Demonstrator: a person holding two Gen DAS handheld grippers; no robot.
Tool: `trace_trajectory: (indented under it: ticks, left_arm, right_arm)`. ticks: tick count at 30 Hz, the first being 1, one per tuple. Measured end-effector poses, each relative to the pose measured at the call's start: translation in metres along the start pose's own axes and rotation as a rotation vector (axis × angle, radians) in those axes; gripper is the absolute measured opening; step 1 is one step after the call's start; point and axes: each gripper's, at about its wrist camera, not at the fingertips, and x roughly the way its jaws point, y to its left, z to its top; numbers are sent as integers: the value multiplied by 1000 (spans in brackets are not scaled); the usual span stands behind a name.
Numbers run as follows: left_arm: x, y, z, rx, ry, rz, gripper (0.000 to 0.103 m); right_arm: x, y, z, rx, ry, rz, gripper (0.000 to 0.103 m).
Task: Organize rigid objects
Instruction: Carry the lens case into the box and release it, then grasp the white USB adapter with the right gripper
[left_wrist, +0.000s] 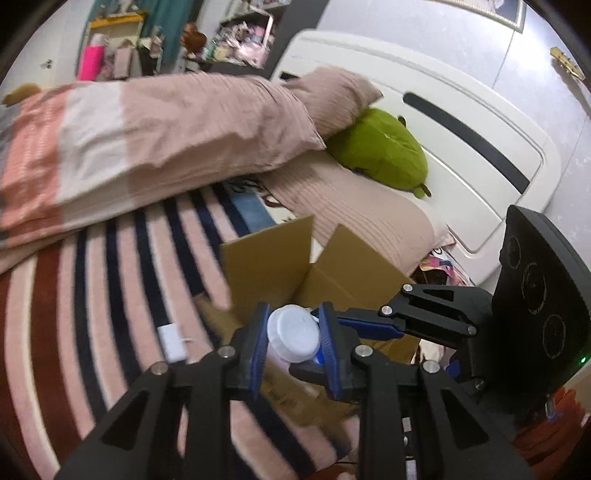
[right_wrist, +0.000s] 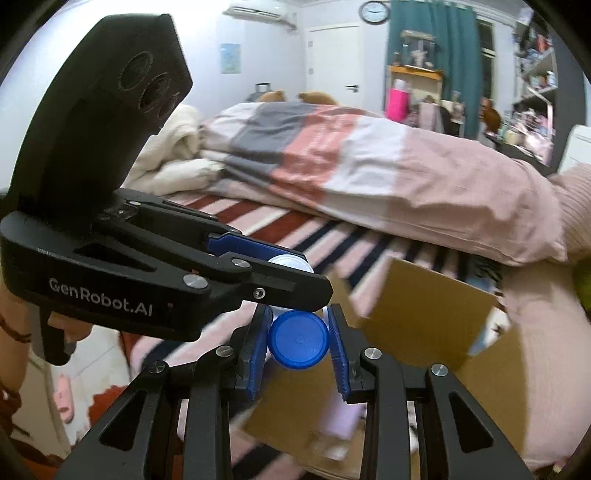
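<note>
My left gripper (left_wrist: 293, 325) is shut on a white-capped bottle (left_wrist: 293, 332) and holds it over the open cardboard box (left_wrist: 347, 273) on the striped bed. My right gripper (right_wrist: 299, 325) is shut on a blue-capped bottle (right_wrist: 298, 341), also above the box (right_wrist: 424, 295). The two grippers are close together: the right one (left_wrist: 369, 325) reaches in from the right in the left wrist view, and the left one (right_wrist: 280, 273) crosses just above the blue cap in the right wrist view, with the white cap (right_wrist: 290, 263) showing between its fingers.
A folded pink and grey duvet (left_wrist: 147, 136) lies behind the box. A green plush toy (left_wrist: 380, 147) rests by the white headboard (left_wrist: 461, 129). A small white adapter (left_wrist: 171, 341) lies on the striped blanket left of the box. Pillows (right_wrist: 576, 210) lie to the right.
</note>
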Motion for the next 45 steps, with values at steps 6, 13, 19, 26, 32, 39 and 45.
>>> trace_trajectory:
  ticks: [6, 13, 19, 26, 32, 39, 45]
  left_arm:
    - [56, -14, 18, -22, 140, -33, 24]
    - [70, -17, 13, -10, 173, 27, 62]
    - [49, -12, 10, 4, 136, 59, 69]
    - [-12, 2, -3, 0, 47, 116, 73]
    - [-75, 39, -29, -51, -39, 223, 79]
    - [-125, 104, -84, -176, -133, 287, 80]
    - [-131, 144, -133, -228, -133, 355, 80]
  right_arm:
    - [-1, -56, -13, 130, 95, -21, 26]
    - [12, -75, -26, 193, 196, -55, 30]
    - [10, -74, -30, 220, 206, -65, 46]
    - [-1, -53, -19, 198, 157, -44, 83]
    - [-7, -6, 3, 135, 63, 36, 103]
    - [23, 80, 33, -29, 94, 141, 103]
    - [79, 119, 19, -35, 161, 146, 96]
